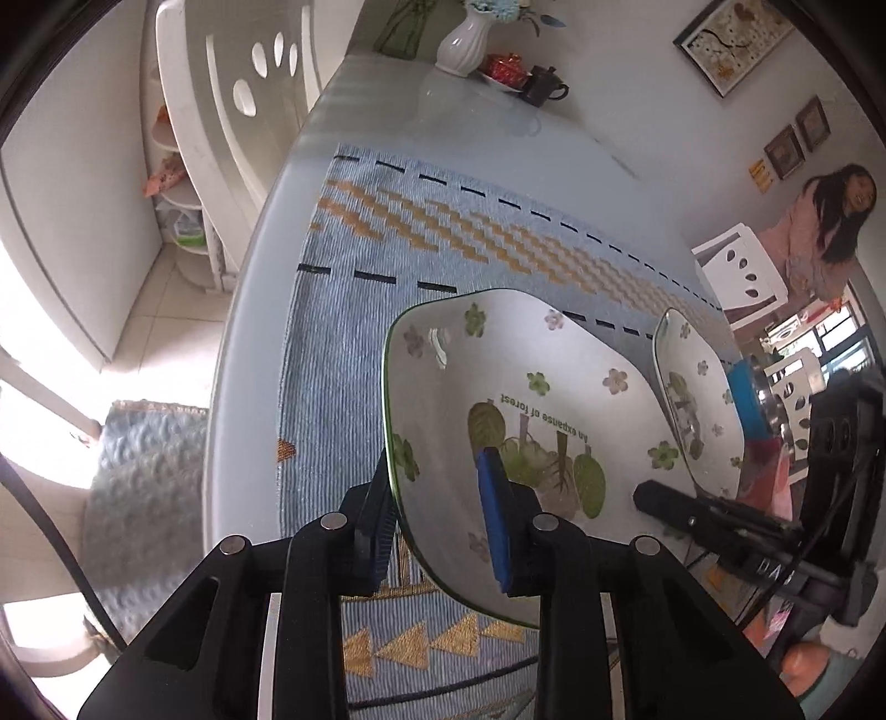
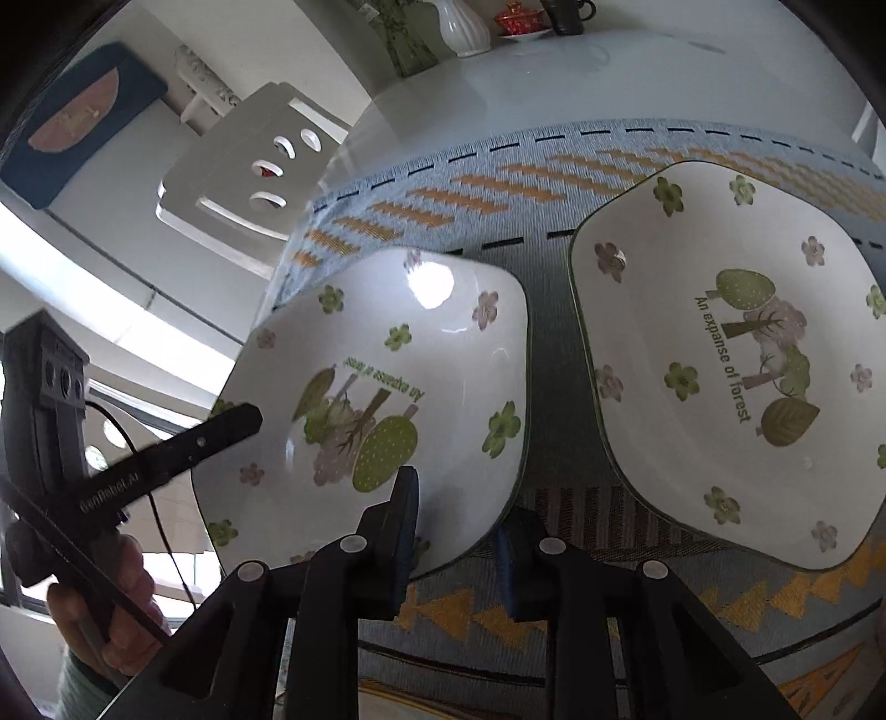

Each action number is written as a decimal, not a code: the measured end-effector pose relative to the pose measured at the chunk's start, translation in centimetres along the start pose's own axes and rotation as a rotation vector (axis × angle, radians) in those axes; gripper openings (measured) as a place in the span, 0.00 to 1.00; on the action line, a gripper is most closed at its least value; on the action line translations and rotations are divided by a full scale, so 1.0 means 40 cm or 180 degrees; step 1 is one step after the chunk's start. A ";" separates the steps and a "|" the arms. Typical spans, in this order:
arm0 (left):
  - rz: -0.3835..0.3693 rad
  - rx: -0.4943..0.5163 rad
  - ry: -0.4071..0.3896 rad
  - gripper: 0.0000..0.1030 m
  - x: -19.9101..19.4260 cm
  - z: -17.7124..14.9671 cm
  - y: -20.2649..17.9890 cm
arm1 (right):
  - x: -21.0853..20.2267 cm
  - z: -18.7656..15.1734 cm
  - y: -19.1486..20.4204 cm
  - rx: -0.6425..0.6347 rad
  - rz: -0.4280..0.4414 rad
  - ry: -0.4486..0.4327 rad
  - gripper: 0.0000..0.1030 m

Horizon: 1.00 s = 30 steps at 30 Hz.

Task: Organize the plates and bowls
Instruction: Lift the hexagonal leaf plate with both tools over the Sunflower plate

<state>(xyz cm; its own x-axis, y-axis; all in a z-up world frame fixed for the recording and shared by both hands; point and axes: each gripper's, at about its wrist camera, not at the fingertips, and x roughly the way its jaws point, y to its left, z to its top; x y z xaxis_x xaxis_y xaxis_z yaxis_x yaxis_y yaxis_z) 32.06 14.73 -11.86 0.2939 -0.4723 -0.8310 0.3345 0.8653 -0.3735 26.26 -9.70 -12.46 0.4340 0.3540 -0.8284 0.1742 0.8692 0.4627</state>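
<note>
Left of the flat plate [image 2: 736, 360] on the mat [image 2: 554, 183], we hold the tilted plate [image 2: 376, 387] lifted off it. Our left gripper [image 1: 437, 515] clamps its left rim, our right gripper [image 2: 457, 531] its near right rim. Glazed rims are slick; uneven pulling could twist it free and knock the flat plate.

A pale glossy table [image 2: 637, 77] fills the upper middle of the right wrist view, with a blue woven mat [image 2: 498, 166] spread across its near part. A white plate [image 2: 720, 360] lies flat on the mat at right. At the top edge, on bare table, stand a white vase [image 2: 462, 27], a red cup on a saucer [image 2: 518, 22] and a dark teapot [image 2: 565, 16].
</note>
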 end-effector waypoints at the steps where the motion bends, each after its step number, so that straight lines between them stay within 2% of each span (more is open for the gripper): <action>1: 0.0017 -0.0004 -0.0002 0.24 -0.003 -0.005 -0.002 | -0.004 0.002 0.002 -0.0005 0.0014 -0.0008 0.23; 11: 0.0033 -0.0095 -0.0195 0.23 -0.089 -0.055 -0.010 | -0.041 -0.018 0.044 -0.0287 0.0122 -0.0010 0.24; 23: 0.0095 0.0065 -0.0744 0.23 -0.306 -0.134 -0.153 | -0.265 -0.092 0.103 -0.0547 0.0278 -0.0456 0.25; 30: 0.0056 0.0123 -0.0816 0.23 -0.358 -0.231 -0.248 | -0.394 -0.189 0.086 -0.0569 0.0273 -0.0614 0.25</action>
<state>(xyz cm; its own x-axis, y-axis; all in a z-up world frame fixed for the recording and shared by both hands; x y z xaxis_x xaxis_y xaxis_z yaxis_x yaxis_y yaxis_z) 16.27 14.44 -0.06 0.5158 -0.4887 -0.7036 0.3597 0.8690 -0.3399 13.33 -9.68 -0.21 0.6037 0.3715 -0.7054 -0.0217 0.8921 0.4513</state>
